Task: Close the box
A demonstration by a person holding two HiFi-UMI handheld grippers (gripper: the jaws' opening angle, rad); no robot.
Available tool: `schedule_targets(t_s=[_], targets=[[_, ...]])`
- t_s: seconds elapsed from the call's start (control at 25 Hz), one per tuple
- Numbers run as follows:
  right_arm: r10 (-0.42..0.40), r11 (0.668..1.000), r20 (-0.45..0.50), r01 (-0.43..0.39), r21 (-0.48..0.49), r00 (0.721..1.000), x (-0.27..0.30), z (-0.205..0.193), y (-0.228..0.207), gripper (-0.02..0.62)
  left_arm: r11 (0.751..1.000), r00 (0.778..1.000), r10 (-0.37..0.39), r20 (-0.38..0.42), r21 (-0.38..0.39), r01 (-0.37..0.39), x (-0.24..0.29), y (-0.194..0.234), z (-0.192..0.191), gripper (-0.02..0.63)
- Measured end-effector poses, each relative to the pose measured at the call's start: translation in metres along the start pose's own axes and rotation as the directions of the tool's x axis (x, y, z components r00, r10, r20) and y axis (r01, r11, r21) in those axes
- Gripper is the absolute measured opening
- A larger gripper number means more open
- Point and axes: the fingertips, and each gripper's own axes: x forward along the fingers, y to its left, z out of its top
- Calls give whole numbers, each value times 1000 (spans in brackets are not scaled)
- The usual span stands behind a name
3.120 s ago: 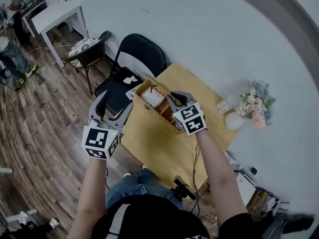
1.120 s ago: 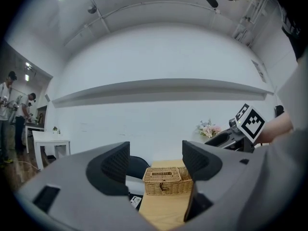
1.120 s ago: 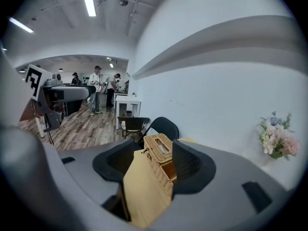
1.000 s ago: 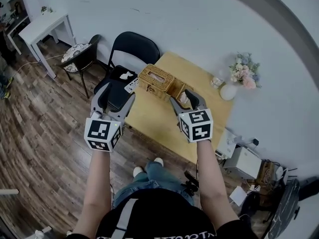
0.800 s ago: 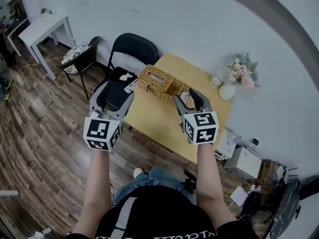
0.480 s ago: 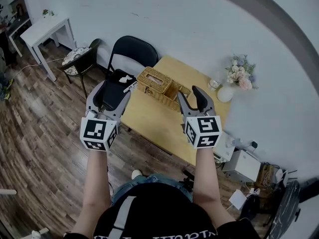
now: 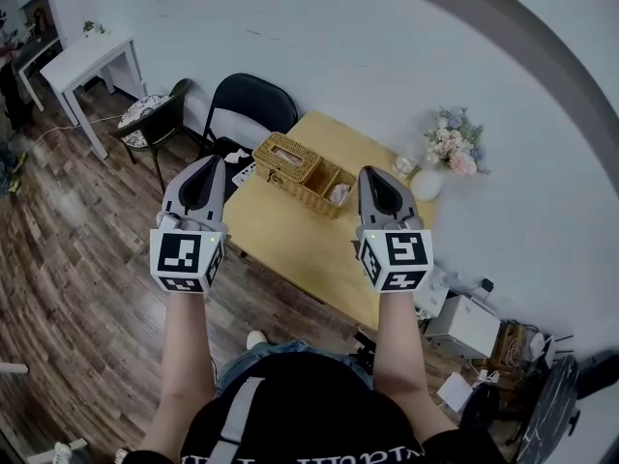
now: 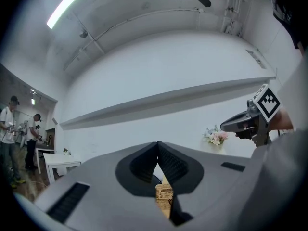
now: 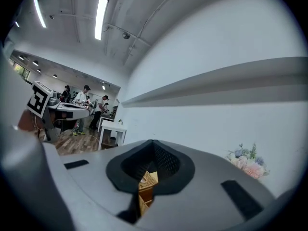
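Hovering clear of everything, both tools are empty: the left gripper has its jaws pressed together, and so does the right gripper. Between them, apart from both, the wicker box sits on the yellow bench, with the left gripper at its 9 o'clock and the right at its 3 o'clock. Its right-hand compartment looks open on top, with something pale inside. Beyond, a black chair stands at the box's 11 o'clock, and a vase of flowers stands past the right gripper.
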Motion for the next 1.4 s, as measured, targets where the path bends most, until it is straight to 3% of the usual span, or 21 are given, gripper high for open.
schedule_targets(t_s=[0.44, 1.4], targets=[[1, 999, 94, 2, -32, 996, -19, 26, -19, 14, 999, 1000, 24, 17, 35, -25, 6, -15, 25, 12], [-14, 999, 91, 18, -44, 996, -24, 25, -24, 14, 996, 998, 51, 29, 73, -53, 5, -21, 36, 12]])
